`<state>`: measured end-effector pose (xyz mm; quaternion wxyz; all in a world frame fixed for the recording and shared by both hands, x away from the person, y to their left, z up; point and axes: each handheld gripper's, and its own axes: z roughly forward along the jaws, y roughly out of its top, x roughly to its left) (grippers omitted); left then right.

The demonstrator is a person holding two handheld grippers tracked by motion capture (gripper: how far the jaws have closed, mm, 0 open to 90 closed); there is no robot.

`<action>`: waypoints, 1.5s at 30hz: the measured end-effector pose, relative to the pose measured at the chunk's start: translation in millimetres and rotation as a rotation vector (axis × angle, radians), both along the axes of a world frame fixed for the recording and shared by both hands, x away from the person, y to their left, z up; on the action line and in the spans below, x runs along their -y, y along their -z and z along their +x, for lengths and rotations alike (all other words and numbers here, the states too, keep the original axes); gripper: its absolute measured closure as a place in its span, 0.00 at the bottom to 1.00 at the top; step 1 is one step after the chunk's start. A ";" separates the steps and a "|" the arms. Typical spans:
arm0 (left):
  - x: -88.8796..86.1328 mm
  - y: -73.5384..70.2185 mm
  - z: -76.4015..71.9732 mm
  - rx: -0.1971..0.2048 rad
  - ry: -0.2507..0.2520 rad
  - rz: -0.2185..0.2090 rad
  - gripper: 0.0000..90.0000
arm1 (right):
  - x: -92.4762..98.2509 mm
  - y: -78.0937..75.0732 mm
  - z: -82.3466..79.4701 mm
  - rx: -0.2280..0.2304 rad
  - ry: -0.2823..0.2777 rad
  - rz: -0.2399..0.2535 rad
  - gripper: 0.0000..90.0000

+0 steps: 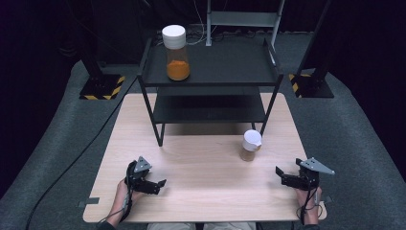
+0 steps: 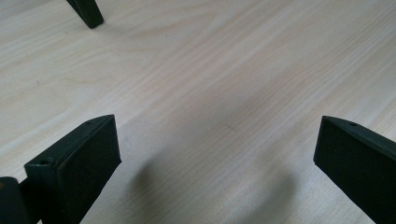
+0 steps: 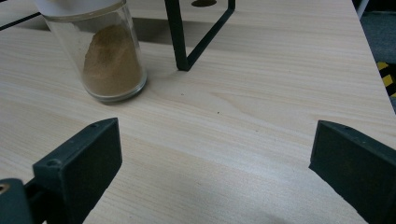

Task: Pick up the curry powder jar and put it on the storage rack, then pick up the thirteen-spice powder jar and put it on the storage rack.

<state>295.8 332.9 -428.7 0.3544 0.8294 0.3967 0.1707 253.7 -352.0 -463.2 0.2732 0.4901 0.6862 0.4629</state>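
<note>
A tall jar of orange powder with a white lid stands on the left of the black rack's top shelf. A small glass jar of brown powder with a white lid stands on the wooden table by the rack's front right leg. My left gripper rests low near the table's front left, open, with bare wood between its jaws. At the front right my right gripper is open too, and the small jar stands ahead of it, to the left.
The black two-shelf rack covers the far half of the table, with one leg ahead of the left gripper and one ahead of the right. Black stands with yellow-striped bases flank the table on grey carpet. A cable trails off to the left.
</note>
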 end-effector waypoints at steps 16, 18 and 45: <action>13.4 8.6 -3.9 -0.009 -0.087 -0.005 0.00 | -0.2 0.0 0.0 0.000 0.001 -0.001 0.01; 13.8 8.5 -4.0 -0.008 -0.092 -0.003 0.00 | -0.1 0.1 -0.2 0.001 0.002 0.000 0.01; 17.3 8.6 -2.3 -0.007 -0.123 -0.003 0.00 | -8.3 -3.1 -0.2 -0.003 -0.004 -0.053 0.01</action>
